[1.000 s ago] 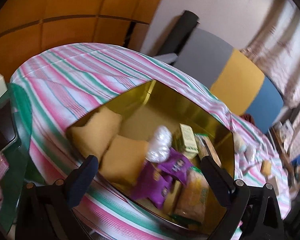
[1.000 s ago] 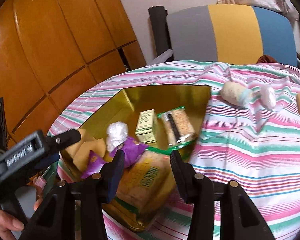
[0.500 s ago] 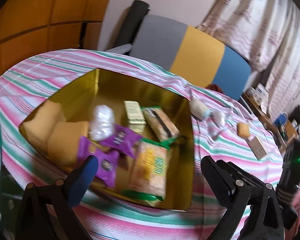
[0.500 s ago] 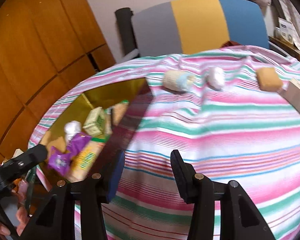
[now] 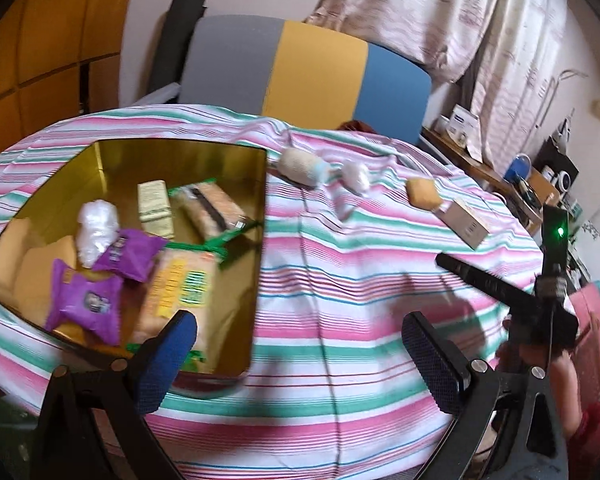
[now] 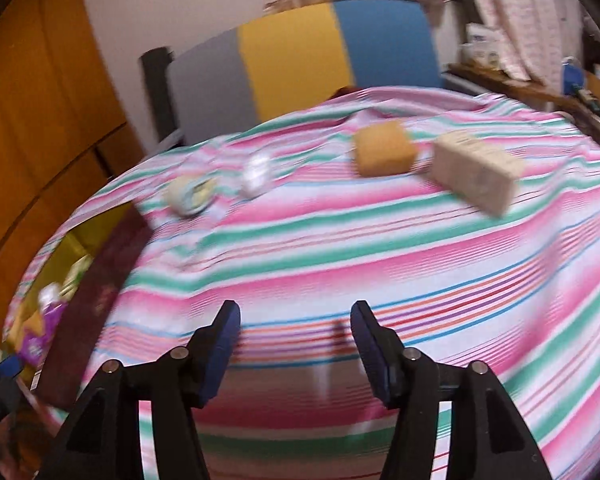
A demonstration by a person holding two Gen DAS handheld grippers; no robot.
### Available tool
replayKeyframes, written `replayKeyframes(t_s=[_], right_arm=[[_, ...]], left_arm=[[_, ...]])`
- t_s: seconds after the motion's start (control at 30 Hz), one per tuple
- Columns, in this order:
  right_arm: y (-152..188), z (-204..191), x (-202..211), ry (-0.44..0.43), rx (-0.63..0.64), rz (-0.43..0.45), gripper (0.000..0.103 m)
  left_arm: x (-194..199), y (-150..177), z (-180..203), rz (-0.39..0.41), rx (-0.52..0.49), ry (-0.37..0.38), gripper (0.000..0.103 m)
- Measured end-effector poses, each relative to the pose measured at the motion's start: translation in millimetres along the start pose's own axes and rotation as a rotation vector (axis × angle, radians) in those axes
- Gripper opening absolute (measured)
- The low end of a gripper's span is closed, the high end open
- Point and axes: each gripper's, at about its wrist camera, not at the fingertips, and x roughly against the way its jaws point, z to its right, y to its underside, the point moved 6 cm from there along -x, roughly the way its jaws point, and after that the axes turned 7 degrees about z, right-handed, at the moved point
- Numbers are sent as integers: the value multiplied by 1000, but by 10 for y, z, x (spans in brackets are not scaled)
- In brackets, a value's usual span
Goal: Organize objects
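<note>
My right gripper (image 6: 295, 332) has just been opening its jaws, nothing between them, only striped tablecloth (image 6: 380, 248) underneath. My left gripper (image 5: 300, 344) is spread wide and empty too, hanging by the near corner of the gold tin (image 5: 260, 208). In the tin: a yellow cracker pack (image 5: 180, 292), two purple packets (image 5: 84, 300), a white wrapped lump (image 5: 96, 228), a small green box (image 5: 154, 206) and a clear snack bag (image 5: 212, 208). Farther out on the cloth are a beige roll (image 5: 300, 166), a tan block (image 6: 382, 152) and a pale carton (image 6: 476, 170).

Striped cloth (image 6: 340, 248), sponge (image 6: 384, 152), box (image 6: 476, 176), empty hand-held gripper (image 6: 296, 336)
</note>
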Motion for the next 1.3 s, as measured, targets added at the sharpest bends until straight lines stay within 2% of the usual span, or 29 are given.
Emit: replayKeyframes(t_s=[0.17,0.23,0.27,0.4,0.57,0.77,0.83,0.9,1.1,1.3], right_arm=[[-277,585,43,112,-32,59,70],[-413,802,86,159,-33,96,77],[-485,901,94,180,-29,113,84],[-776,1233,69,209,-6,168,90],[-1024,1445,-213,198,51,137,90],[-1033,1494,-646,206,170,29,90],[-978,1479,-739,197,202,0,88],[-933,1474,-796,192,214,-5,74],[-868,1493,-835,118,144,-19,54],[-861,1475,-767,167,155,35,51]], left_arm=[[-41,47,138,-23,-21,8,103],[-75,62,190,-36,-25,14,103],[-84,71,209,-41,-28,16,103],[-110,83,305,-37,-75,0,103],[-97,62,484,-14,-142,18,103],[-165,46,614,-32,-167,42,103],[-211,37,632,-41,-166,36,103],[-259,25,647,-49,-160,32,103],[-437,-37,800,-69,-166,35,103],[-689,-217,1056,-66,-209,45,103]])
